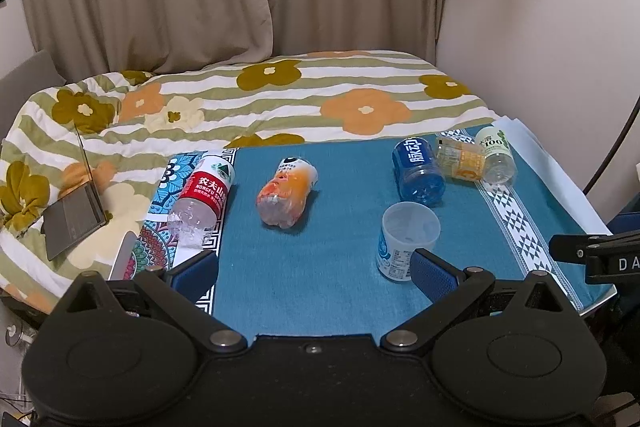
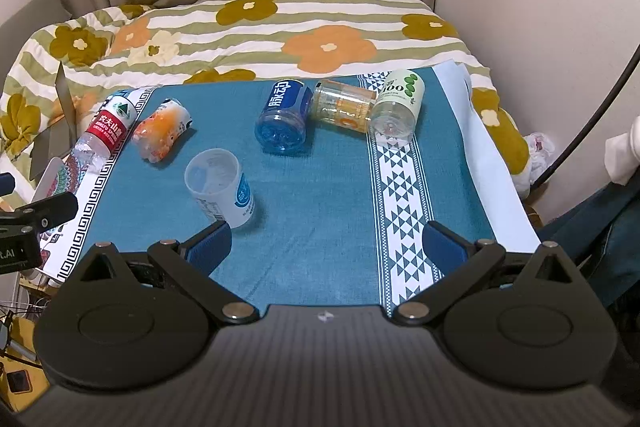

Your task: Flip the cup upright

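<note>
A translucent white cup [image 1: 404, 241] with a blue-printed label stands upright, mouth up, on the teal tablecloth [image 1: 328, 287]. It also shows in the right wrist view [image 2: 222, 189], near the left fingertip. My left gripper [image 1: 316, 273] is open and empty; its right finger [image 1: 434, 273] is just in front of the cup. My right gripper [image 2: 328, 247] is open and empty, low over the cloth to the right of the cup.
Several bottles lie on their sides: a red-label water bottle [image 1: 202, 197], an orange one [image 1: 286, 197], a blue one [image 1: 418, 171], a yellow one [image 1: 460, 159] and a green-label one [image 1: 496, 157]. A flowered bed [image 1: 280, 95] lies behind, with a laptop [image 1: 76, 215] at left.
</note>
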`<act>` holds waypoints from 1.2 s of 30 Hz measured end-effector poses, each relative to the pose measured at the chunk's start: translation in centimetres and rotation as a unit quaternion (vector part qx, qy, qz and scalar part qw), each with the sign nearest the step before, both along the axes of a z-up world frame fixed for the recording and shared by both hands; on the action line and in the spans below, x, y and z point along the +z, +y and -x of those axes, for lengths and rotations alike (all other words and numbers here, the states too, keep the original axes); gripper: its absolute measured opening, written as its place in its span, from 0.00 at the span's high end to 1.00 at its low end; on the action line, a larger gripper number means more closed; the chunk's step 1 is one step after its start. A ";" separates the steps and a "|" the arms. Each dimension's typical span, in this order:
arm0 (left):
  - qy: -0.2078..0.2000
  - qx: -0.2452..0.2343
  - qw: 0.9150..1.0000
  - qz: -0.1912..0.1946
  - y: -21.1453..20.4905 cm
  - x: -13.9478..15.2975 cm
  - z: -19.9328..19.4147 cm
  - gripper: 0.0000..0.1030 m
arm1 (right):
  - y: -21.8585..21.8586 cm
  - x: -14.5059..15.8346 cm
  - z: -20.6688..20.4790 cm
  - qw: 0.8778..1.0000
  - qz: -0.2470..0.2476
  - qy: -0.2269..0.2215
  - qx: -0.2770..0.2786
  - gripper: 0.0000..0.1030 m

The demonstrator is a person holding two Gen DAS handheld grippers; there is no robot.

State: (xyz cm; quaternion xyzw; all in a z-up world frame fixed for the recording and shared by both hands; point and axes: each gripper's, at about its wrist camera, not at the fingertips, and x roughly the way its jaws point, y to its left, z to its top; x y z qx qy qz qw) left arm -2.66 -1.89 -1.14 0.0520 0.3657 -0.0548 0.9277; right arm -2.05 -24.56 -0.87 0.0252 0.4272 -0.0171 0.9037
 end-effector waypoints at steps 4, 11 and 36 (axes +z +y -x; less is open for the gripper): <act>0.000 -0.001 1.000 0.000 0.0 0.0 0.0 0.00 | 0.0 0.0 0.0 1.000 0.000 0.000 0.000 0.00; -0.001 -0.003 1.000 -0.001 0.0 0.1 0.0 0.00 | 0.0 0.1 0.0 1.000 0.002 0.001 -0.007 0.00; -0.005 -0.010 1.000 -0.014 -0.1 -0.1 -0.6 0.00 | -0.1 0.1 0.0 1.000 0.002 0.002 -0.006 0.00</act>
